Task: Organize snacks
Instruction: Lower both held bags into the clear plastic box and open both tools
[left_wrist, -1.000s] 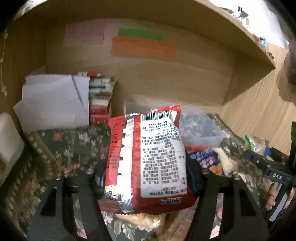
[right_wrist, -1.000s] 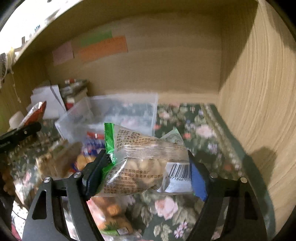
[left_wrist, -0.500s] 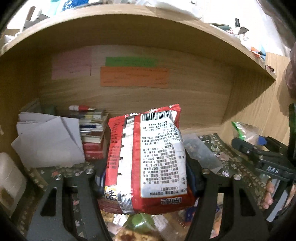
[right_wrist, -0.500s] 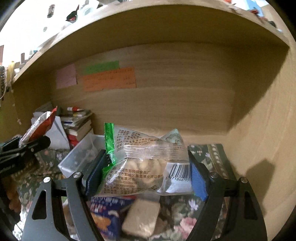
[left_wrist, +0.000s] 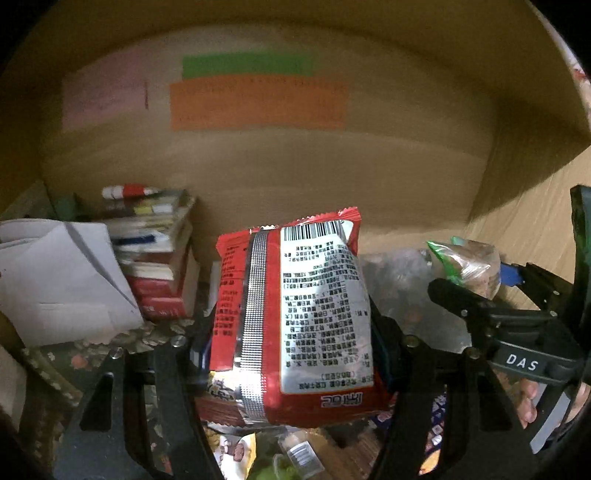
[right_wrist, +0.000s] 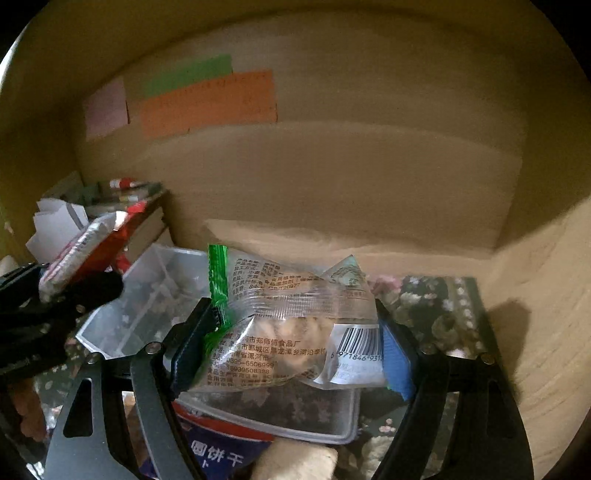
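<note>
My left gripper (left_wrist: 291, 350) is shut on a red snack packet (left_wrist: 295, 317) with a white label and barcode, held upright above the desk. My right gripper (right_wrist: 291, 343) is shut on a clear packet with a green edge (right_wrist: 288, 321) holding pale biscuits. Below the right gripper stands a clear plastic box (right_wrist: 147, 299). The right gripper and its packet (left_wrist: 465, 266) show at the right of the left wrist view. The left gripper with the red packet (right_wrist: 85, 247) shows at the left of the right wrist view.
A stack of books (left_wrist: 159, 258) and white papers (left_wrist: 59, 280) stand at the back left of the wooden alcove. Coloured notes (left_wrist: 255, 99) hang on the back wall. More snack packets (right_wrist: 218, 450) lie on the floral cloth (right_wrist: 436, 310) under the grippers.
Both grippers have moved forward and deeper into the alcove with their packets still held. The right gripper now hangs over the clear box.
</note>
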